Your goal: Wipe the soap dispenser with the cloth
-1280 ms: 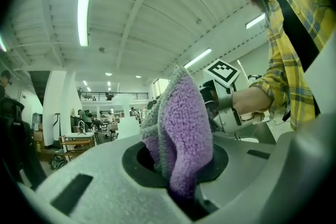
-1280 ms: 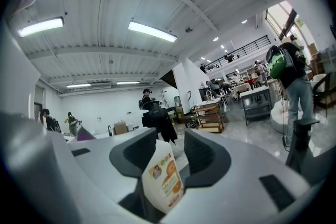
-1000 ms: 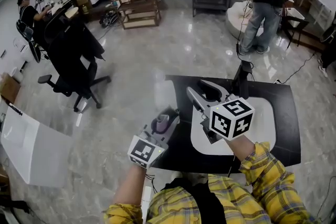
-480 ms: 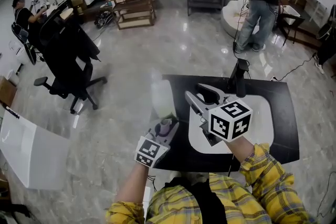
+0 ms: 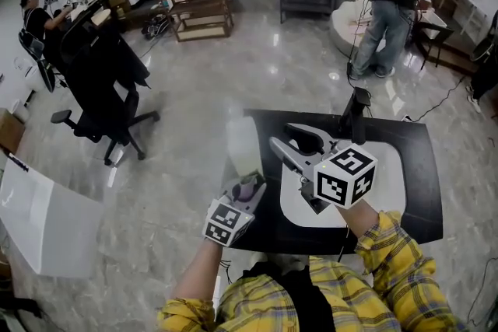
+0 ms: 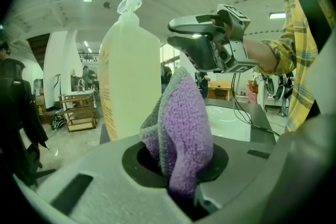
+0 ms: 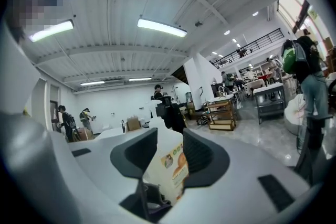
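Left gripper (image 5: 241, 198) low at the near left corner of the black table (image 5: 420, 202), fingers clamped together on a purple and grey cloth (image 6: 181, 131). Lower fold pinched between the pads, the rest bunched and standing up above the jaws. Soap dispenser (image 6: 131, 71), a pale translucent bottle with a printed label on its side, upright at the table's left edge, left of the white basin (image 5: 389, 167) set into the tabletop. Cloth just beside the bottle's lower right side in the left gripper view; touching or not, cannot tell. Right gripper (image 5: 282, 134) held level over the basin's left part, pointing at the bottle, jaws apart and clamped on nothing. Bottle framed in the gap between those jaws in the right gripper view, yet just past the fingertips, not pressed by the pads. Yellow plaid sleeve (image 5: 389, 260) behind the right gripper's marker cube.
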Demonstrator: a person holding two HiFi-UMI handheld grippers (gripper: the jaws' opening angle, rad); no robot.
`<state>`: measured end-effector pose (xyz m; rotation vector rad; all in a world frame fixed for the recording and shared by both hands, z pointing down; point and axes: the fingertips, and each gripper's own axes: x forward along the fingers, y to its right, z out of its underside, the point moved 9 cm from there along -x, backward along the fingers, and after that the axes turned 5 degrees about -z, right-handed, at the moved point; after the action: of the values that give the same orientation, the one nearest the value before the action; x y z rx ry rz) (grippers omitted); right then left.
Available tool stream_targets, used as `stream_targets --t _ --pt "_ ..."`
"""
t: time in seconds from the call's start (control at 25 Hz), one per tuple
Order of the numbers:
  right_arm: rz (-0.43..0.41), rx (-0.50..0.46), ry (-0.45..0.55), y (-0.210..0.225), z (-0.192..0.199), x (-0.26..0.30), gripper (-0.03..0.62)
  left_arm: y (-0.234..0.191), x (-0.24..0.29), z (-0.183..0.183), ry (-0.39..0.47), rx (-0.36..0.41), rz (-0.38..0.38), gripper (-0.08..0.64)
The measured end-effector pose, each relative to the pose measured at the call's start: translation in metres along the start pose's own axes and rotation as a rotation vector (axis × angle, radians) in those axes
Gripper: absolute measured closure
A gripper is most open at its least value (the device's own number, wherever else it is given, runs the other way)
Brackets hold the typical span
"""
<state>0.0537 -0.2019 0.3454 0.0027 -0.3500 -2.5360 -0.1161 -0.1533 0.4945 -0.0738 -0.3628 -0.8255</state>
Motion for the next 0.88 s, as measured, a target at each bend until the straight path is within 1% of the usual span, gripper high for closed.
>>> stream_targets --t 0.12,0.24,0.36,0.48,0.68,0.88 --pt "-0.094 -0.058 -0.01 0.001 -0.012 0.006 0.449 0.0 -0.016 -0.015 0.059 -0.044 -0.019 0.499" --pt "-0.19 -0.128 -0.042 0.003 -0.024 0.016 0.447 -0.002 -0.039 -0.032 0.164 -0.126 -0.03 0.499" --pt "-0.291 -0.197 -0.104 0.003 -0.032 0.032 0.4 -0.005 -0.063 -0.05 0.267 -0.197 -0.045 0.499" --pt "-0.391 -0.247 -0.167 0.004 -0.034 0.052 0.372 -0.008 -0.084 -0.064 0.34 -0.234 -0.066 0.499" --pt "-0.568 -0.318 -0.251 0.003 -0.033 0.083 0.348 -0.008 -0.113 -0.078 0.405 -0.245 -0.093 0.499" --pt "-0.697 -0.344 -0.292 0.002 -0.035 0.105 0.339 -0.006 -0.136 -0.079 0.426 -0.257 -0.125 0.499"
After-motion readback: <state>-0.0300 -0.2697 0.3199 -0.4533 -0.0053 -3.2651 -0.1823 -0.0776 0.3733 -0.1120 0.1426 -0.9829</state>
